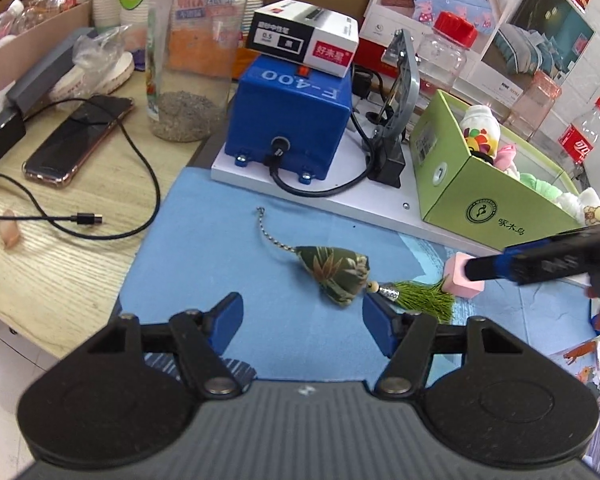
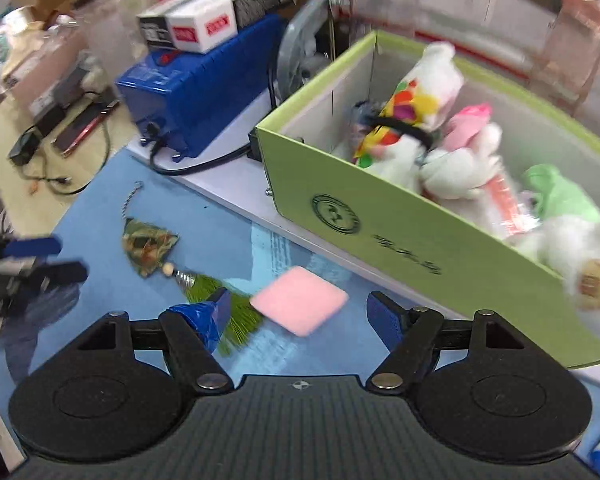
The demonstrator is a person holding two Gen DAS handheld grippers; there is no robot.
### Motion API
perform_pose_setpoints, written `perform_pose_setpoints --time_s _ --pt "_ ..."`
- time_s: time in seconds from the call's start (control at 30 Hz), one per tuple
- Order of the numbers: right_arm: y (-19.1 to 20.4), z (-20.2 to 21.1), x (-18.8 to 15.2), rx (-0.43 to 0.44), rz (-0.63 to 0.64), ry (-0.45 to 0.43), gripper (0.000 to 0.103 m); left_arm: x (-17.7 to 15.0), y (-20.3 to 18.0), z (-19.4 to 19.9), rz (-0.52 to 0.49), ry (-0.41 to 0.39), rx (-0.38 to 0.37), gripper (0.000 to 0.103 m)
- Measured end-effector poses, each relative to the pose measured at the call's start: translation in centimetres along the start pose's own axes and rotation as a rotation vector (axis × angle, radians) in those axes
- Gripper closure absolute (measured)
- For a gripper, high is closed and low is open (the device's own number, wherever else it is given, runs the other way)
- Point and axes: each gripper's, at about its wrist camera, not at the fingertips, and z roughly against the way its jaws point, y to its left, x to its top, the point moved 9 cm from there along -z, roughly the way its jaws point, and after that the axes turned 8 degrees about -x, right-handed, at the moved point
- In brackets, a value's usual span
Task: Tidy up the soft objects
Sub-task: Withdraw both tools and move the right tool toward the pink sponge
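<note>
A green patterned fabric sachet (image 1: pixel 334 274) with a bead chain and a green tassel (image 1: pixel 424 298) lies on the blue mat (image 1: pixel 204 248). A pink sponge block (image 1: pixel 460 280) lies just right of the tassel. My left gripper (image 1: pixel 302 322) is open, low over the mat, just in front of the sachet. My right gripper (image 2: pixel 300 320) is open, with the pink sponge (image 2: pixel 300 306) lying between and just ahead of its fingers; the sachet (image 2: pixel 150 246) is to its left. The green box (image 2: pixel 400 232) holds several plush toys (image 2: pixel 432 132).
A blue machine (image 1: pixel 292 116) with a white carton on top stands on a white board behind the mat. A phone (image 1: pixel 78 140), a black cable (image 1: pixel 88 218) and a clear jar (image 1: pixel 190 52) are on the wooden table at left. A cola bottle (image 1: pixel 582 136) stands at right.
</note>
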Motion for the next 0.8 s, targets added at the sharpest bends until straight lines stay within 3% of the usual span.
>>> perform_pose_setpoints --time_s 0.27,0.47,0.63,0.8 --pt "0.2 -4.9 -0.2 -0.152 -0.057 0.17 0.041 -1.1 2.4 1.1 0.029 -0.012 -0.01 0.038" --pt "-4.3 -4.2 -1.8 -0.16 -0.175 0.238 0.04 -0.8 3.4 1.0 0.076 -0.02 -0.021 0.038" --pt "-7.7 -3.0 -3.8 -0.058 -0.33 0.229 0.038 -0.7 2.4 0.4 0.063 -0.01 -0.027 0.038" --pt "-9.0 -1.8 -6.1 -0.107 -0.242 0.275 0.037 -0.6 1.3 0.6 0.028 -0.017 -0.03 0.038"
